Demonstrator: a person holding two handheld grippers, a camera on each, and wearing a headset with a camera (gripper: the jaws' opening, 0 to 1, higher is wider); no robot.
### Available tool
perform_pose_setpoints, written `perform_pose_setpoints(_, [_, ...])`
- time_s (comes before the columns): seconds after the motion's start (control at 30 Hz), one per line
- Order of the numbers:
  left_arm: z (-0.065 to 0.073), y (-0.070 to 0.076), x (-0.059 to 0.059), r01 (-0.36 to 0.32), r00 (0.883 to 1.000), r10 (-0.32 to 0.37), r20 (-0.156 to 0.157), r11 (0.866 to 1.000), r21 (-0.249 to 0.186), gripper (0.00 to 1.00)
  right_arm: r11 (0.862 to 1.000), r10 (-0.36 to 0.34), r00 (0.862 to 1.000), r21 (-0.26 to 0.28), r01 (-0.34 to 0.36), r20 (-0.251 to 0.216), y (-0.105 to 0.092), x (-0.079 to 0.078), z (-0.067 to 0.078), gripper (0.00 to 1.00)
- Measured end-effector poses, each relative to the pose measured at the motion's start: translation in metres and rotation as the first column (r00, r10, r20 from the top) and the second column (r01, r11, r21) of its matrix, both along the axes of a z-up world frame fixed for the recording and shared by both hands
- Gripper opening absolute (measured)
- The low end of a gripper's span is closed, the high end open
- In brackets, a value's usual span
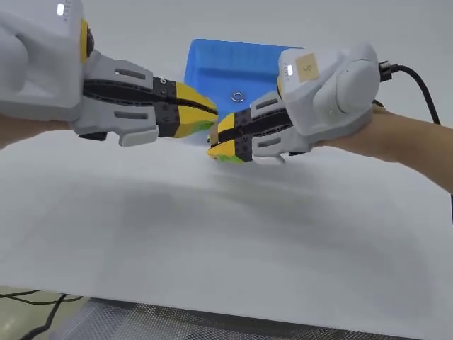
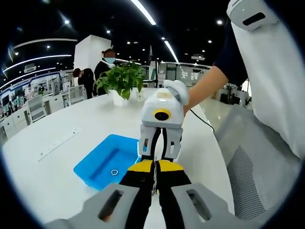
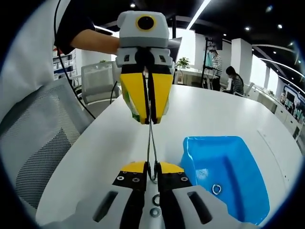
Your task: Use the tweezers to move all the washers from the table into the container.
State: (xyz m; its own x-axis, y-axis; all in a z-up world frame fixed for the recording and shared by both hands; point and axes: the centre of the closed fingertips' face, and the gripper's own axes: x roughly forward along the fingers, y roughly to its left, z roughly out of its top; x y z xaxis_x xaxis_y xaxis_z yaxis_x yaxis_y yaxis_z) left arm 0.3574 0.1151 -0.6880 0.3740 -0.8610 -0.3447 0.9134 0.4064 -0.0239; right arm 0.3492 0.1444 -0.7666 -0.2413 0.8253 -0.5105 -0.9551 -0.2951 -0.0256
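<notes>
Tip-to-tip, left gripper (image 1: 211, 113) and right gripper (image 1: 214, 145) on tweezers (image 3: 150, 138)

Looks down on a white tabletop (image 1: 226, 234). Finds the left tongs (image 1: 210, 113) reaching in from the left and the right tongs (image 1: 216, 147) from the right, yellow tips almost touching, each pair drawn together. Shows a blue container (image 1: 209, 60) just behind them, one washer (image 1: 237, 97) lying inside. Catches a black cable (image 1: 417, 81) trailing from the right tongs' rear

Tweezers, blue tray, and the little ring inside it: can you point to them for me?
tweezers (image 3: 151, 143), right gripper view, middle of the thin metal arms.
blue tray (image 3: 228, 160), right gripper view, bare floor.
ring (image 3: 217, 189), right gripper view, its middle.
</notes>
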Motion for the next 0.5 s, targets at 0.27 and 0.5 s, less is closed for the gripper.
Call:
perform_pose_setpoints(0.27, [0.015, 0.004, -0.008, -0.044, 0.999, 0.042, -0.023, 0.997, -0.062, 0.17, 1.000, -0.009, 1.000, 0.007, 0.009, 0.003, 0.002, -0.002, 0.006, 0.09])
perform_pose_setpoints(0.5, [0.028, 0.012, -0.009, -0.142, 0.990, 0.140, -0.022, 0.983, -0.116, 0.30, 0.998, -0.054, 0.998, 0.043, 0.054, -0.009, -0.004, -0.001, 0.030, 0.09])
